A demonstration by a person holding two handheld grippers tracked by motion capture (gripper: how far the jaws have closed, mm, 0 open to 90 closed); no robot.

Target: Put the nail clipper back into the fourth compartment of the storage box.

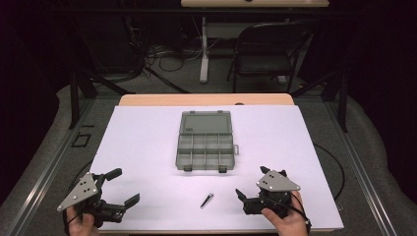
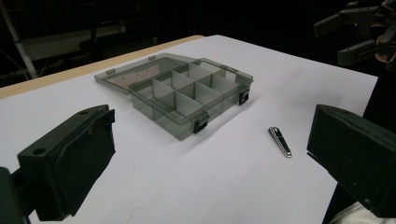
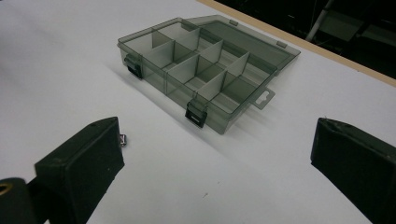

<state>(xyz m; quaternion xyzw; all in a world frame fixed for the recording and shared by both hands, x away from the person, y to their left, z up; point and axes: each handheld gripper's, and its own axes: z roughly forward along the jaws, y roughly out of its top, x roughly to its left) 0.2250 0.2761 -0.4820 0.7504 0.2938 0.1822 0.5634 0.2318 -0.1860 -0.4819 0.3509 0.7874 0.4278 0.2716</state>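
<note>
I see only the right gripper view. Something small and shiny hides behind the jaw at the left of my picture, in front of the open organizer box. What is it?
Observer: It is a nail clipper, lying flat on the white sheet, apart from the organizer box.
Operator: Where is the other hand-held gripper?
Observer: The left hand-held gripper is at the sheet's near left corner, jaws open, nothing between them.
Operator: Which one is nearer to the clipper?
Observer: In the high view, the right hand-held gripper, also open, is nearer.
</note>
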